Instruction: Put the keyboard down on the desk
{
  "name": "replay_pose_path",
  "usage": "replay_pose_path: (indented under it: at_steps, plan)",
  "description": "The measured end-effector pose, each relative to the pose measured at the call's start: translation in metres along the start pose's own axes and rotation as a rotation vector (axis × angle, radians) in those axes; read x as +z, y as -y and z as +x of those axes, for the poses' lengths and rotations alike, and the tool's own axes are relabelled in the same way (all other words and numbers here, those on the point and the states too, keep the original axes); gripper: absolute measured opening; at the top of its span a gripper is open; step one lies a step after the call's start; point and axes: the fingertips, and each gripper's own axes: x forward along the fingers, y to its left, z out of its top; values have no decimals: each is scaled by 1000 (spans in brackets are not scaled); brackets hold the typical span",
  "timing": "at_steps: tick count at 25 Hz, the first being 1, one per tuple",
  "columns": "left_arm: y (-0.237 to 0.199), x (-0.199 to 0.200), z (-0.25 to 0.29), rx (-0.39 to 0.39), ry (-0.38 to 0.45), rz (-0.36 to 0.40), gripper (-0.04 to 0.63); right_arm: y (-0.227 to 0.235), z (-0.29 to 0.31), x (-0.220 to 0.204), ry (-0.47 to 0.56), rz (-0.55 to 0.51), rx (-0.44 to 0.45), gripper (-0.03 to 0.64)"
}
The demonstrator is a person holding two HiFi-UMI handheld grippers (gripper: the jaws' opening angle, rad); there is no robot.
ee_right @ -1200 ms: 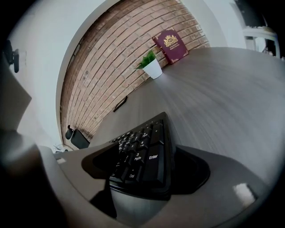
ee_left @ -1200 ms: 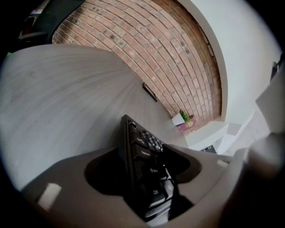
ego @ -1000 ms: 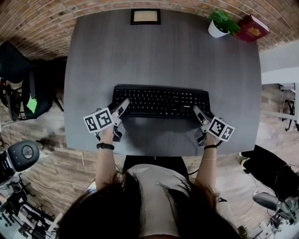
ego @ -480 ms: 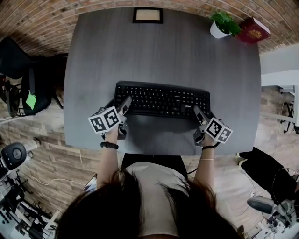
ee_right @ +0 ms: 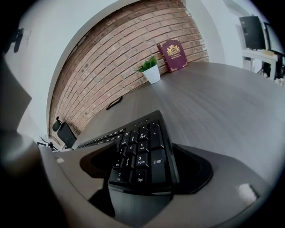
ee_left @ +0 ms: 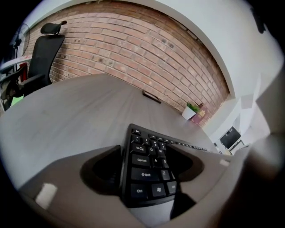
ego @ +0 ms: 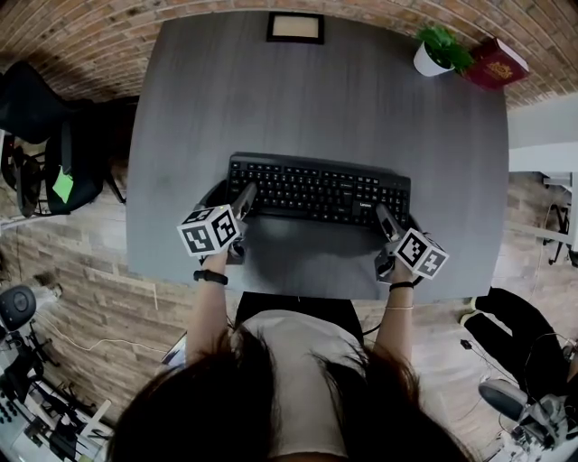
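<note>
Chair: black, on the floor off the desk's left edge, well apart from the keyboard.
Left gripper: at the keyboard's left end, marker cube toward the person. Its 2 jaws pinch the keyboard's near left corner; in the left gripper view the Ctrl and Shift keys sit between them.
Keyboard: black, full-size, lying level and lengthwise across the desk's front half, its long side parallel to the desk's near edge. It is held at both ends. Whether its underside touches the desk top cannot be told.
Desk: grey wood-grain top, bare between the keyboard and the far edge.
Frame: small and dark-edged, at the middle of the desk's far edge, against the brick wall.
Right gripper: at the keyboard's right end, marker cube toward the person. Its 2 jaws clamp the near right corner; in the right gripper view the number pad's Enter, Del and 0 keys lie between them.
Plant: green, in a white pot, at the desk's far right corner.
Book: dark red with a gold crest, just right of the plant, upright against the brick wall in the right gripper view.
</note>
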Motion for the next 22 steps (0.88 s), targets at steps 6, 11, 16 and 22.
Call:
replay_pose_path:
  at_steps: [6,11,16,22]
  plan:
    - [0,2,-2,-65,51,-51,348,6,-4,2,73,-59,-49,360]
    - [-3,-1,-4,-59,50,9,350,5,-5,6,78,-121,-52,359]
    - [-1,2,-8,-36,86,74,350,4,-6,6,98,-136,-46,359]
    - [7,13,-14,-39,119,123,350,0,-13,17,161,-174,-28,359]
